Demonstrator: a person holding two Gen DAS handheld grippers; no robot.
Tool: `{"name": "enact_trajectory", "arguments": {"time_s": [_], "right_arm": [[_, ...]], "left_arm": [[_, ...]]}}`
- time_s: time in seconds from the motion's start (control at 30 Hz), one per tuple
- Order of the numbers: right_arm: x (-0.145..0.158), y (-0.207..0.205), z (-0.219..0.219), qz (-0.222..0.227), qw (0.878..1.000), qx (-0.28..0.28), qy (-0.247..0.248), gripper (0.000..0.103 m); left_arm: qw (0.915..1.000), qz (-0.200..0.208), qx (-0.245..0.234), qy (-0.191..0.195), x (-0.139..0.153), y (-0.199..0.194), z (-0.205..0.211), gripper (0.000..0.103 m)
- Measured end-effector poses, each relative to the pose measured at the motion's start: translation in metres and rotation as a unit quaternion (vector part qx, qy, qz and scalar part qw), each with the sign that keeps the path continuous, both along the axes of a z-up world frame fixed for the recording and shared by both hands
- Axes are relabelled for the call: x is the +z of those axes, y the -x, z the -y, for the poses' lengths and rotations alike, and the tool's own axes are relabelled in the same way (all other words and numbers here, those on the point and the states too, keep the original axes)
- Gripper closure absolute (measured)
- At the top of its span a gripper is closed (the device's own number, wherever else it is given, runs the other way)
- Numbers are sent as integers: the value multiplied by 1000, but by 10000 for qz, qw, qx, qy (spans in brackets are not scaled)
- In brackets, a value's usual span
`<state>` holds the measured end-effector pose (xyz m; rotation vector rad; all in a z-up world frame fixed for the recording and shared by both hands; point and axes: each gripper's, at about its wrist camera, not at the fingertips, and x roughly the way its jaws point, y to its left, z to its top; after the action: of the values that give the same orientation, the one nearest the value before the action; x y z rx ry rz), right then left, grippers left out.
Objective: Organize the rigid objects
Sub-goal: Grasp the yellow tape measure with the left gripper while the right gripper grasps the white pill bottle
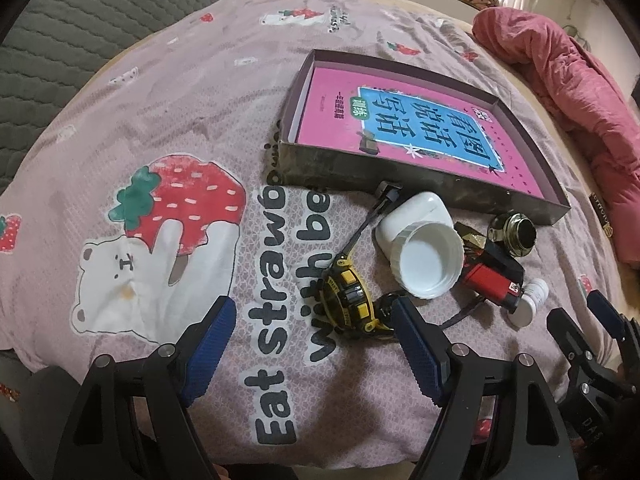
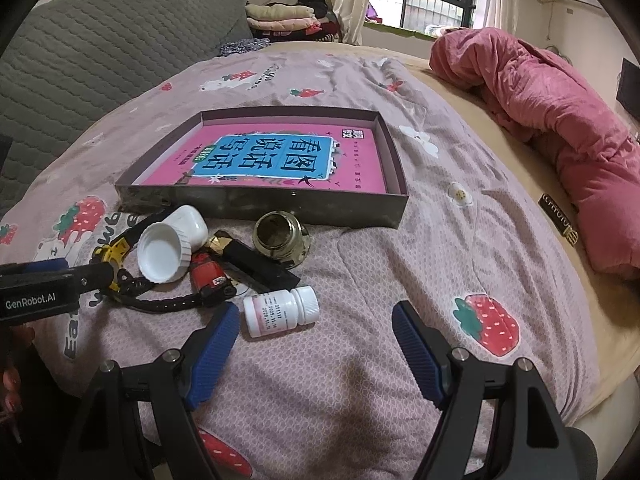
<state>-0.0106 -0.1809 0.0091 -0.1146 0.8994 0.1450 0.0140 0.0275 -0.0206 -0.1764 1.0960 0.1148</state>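
Note:
A shallow dark box [image 1: 360, 170] [image 2: 256, 202] lies on the bed with a pink book [image 1: 420, 120] [image 2: 264, 156] inside. Before its near wall sits a small pile: a yellow-and-black watch [image 1: 348, 300] [image 2: 116, 254], a white jar cap [image 1: 428, 262] [image 2: 164, 252], a white case [image 1: 416, 208] [image 2: 190, 220], a red lighter [image 1: 488, 282] [image 2: 206, 270], a brass knob [image 1: 514, 234] [image 2: 280, 238] and a white pill bottle [image 1: 530, 302] [image 2: 280, 310]. My left gripper [image 1: 312, 344] is open, its right finger beside the watch. My right gripper [image 2: 316, 340] is open just short of the pill bottle.
A pink strawberry-print sheet [image 1: 160, 128] [image 2: 460, 240] covers the bed. A rolled red quilt [image 1: 568, 92] [image 2: 560, 128] lies along the right side. A grey quilted headboard [image 2: 100, 48] stands at the left. Folded clothes [image 2: 284, 20] are stacked by the window.

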Motion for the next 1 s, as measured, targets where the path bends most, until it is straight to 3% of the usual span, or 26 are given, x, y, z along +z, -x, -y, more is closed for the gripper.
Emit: {"name": "enact_trajectory", "arguments": {"time_s": [0.57, 0.87, 1.0], "right_arm": [[-22, -14, -1, -210, 9995, 240, -11, 25], [-34, -22, -6, -293, 9988, 403, 4, 25], [-34, -23, -2, -301, 9989, 341, -100, 25]], "left_arm": [[9995, -231, 108, 188, -14, -13, -3, 22], [9990, -212, 101, 375, -14, -18, -1, 47], [9994, -229, 131, 242, -12, -24, 3, 56]]}}
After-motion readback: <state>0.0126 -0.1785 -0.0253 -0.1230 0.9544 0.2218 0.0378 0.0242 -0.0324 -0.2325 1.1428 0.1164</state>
